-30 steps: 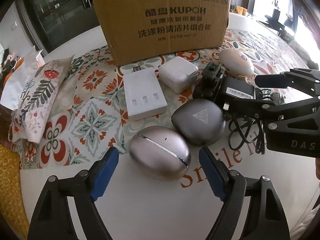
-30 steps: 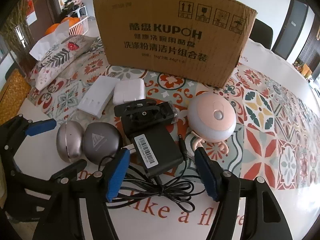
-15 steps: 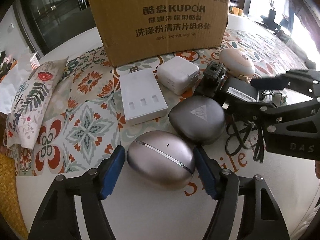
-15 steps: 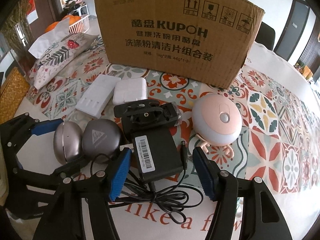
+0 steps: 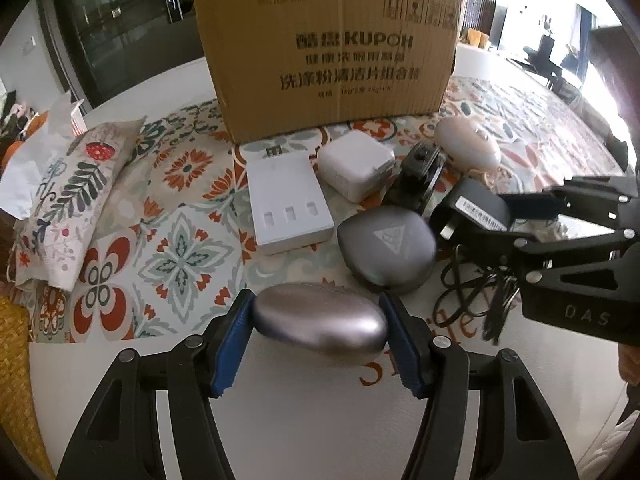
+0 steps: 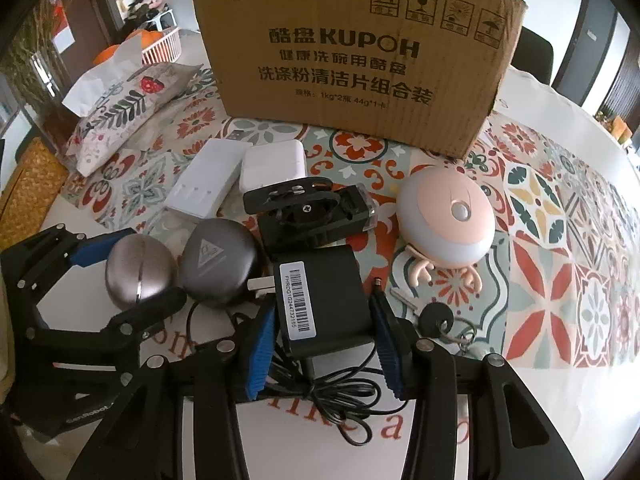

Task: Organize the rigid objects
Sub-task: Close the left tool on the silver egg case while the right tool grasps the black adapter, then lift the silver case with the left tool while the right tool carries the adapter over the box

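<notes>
L tongs closed on silver case, R tongs astride adapter

A bright room with a round white worktop

A flowery cloth covers the worktop. Dark glass doors stand behind, a dark chair sits at the far side, and strong light comes from a window.
</notes>
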Demonstrator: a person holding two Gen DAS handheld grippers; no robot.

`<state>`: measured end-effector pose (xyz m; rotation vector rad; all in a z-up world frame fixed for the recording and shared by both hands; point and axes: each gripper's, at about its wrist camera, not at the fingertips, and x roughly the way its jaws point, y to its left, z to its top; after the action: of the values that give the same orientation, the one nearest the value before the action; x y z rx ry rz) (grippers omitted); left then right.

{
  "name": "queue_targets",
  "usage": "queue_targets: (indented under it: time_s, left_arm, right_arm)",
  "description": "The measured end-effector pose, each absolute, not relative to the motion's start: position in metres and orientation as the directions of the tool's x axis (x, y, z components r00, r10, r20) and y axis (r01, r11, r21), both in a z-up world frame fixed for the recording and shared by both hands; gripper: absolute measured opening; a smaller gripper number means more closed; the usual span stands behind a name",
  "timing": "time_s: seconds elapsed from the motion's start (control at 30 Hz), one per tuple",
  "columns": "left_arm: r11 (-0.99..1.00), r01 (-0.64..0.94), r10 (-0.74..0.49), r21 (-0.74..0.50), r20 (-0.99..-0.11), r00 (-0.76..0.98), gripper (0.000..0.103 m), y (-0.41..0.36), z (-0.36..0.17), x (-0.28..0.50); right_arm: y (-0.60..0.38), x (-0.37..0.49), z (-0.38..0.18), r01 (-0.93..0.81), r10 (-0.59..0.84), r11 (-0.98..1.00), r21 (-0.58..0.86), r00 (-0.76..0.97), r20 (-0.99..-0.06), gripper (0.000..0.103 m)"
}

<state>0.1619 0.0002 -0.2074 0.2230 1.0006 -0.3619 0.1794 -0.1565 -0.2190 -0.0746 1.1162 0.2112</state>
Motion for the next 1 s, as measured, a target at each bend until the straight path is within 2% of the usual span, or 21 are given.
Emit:
queue_targets:
  time_s: [0.6,1.0]
  left_arm:
    - [0.931,0.365,-0.216,0.019,-0.776,0.592,0.063,-0.004,-0.155,0.154]
    - [0.944,0.330,-0.243,0.000,-0.676,0.695,0.063,-0.010,-0.101,0.173]
  right_arm:
    - [-0.168,0.162,-0.171,-0.164,0.124,0.986,0.042,0.533,-0.837,0.046]
    - [-0.183,0.168,-0.117,-0.102,0.099,0.994,0.040,0.675,-0.731,0.046]
